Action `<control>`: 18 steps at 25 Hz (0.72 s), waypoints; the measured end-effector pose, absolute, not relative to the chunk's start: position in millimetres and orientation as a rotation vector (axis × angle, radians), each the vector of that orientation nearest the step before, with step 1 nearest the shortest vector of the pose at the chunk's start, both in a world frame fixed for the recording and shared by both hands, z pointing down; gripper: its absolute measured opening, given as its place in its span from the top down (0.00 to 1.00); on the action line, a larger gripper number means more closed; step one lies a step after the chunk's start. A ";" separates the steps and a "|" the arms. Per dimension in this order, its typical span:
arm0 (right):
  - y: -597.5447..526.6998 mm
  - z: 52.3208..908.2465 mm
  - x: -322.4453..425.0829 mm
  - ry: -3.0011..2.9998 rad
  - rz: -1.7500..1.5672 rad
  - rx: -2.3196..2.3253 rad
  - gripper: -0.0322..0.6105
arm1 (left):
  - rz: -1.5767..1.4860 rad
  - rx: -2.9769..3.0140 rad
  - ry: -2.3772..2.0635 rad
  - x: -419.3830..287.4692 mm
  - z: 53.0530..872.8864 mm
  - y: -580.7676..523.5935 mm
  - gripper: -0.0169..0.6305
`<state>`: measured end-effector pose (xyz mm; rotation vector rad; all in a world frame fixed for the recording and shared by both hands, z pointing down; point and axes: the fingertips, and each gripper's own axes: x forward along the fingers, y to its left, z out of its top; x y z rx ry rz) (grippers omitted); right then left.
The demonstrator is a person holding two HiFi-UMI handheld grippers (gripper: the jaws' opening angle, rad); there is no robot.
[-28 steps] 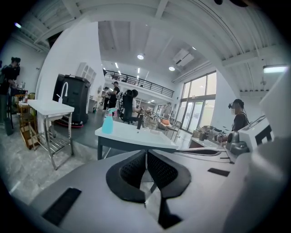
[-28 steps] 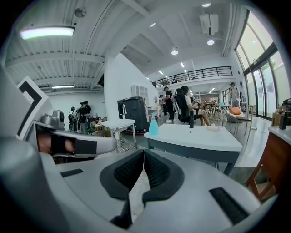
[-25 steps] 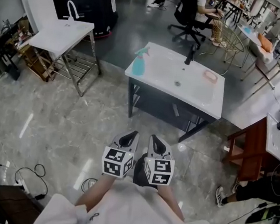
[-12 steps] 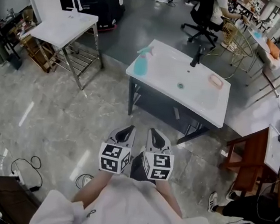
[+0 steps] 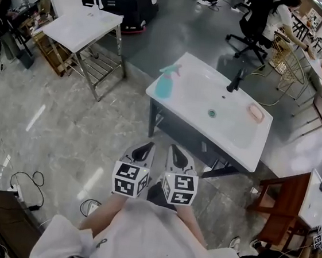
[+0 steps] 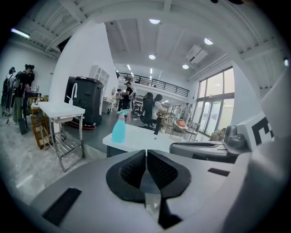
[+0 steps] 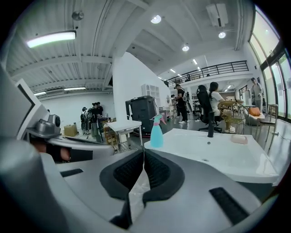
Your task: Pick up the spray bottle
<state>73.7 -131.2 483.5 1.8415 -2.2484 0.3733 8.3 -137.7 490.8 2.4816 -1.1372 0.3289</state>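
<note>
1. shut, pad against pad, on the left gripper (image 6: 146, 152); nothing pinched between.
2. same on the right gripper (image 7: 143, 152): closed flat and empty.
3. side by side in the head view, held low in front of the body over the floor, both pointing toward the white washstand (image 5: 238, 131).
4. ahead of both noses and well apart from them: the spray bottle (image 5: 165, 84), teal with a pink trigger, upright near the washstand's left-hand corner.
5. in the left gripper view, a little left of the jaw line; in the right gripper view, just right of it, almost dead ahead.
6. further along the same top: a black faucet (image 5: 234, 82) and a pink soap dish (image 5: 256, 112), both well apart from the bottle.
7. judged step: the approach, with no reach begun and nothing grasped yet.
8. needed next, probably: closing the distance, opening one pair of jaws wide enough for the bottle's body or neck, coming in level, then squeezing before any lift.
9. worth minding: a tall, likely light bottle close to the edge, easy to tip if nudged by a closed or half-open jaw.
</note>
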 end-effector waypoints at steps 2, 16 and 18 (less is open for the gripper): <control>-146.2 481.8 81.5 -2.257 0.369 1.828 0.90 | 0.327 2.470 -1.151 15.2 491.2 -150.2 0.92; -210.6 485.2 136.1 -2.269 0.376 1.798 0.90 | 0.313 2.427 -1.213 59.0 495.4 -212.4 0.92; -215.7 486.2 145.3 -2.274 0.384 1.799 0.90 | 0.311 2.419 -1.230 63.6 496.4 -217.8 0.92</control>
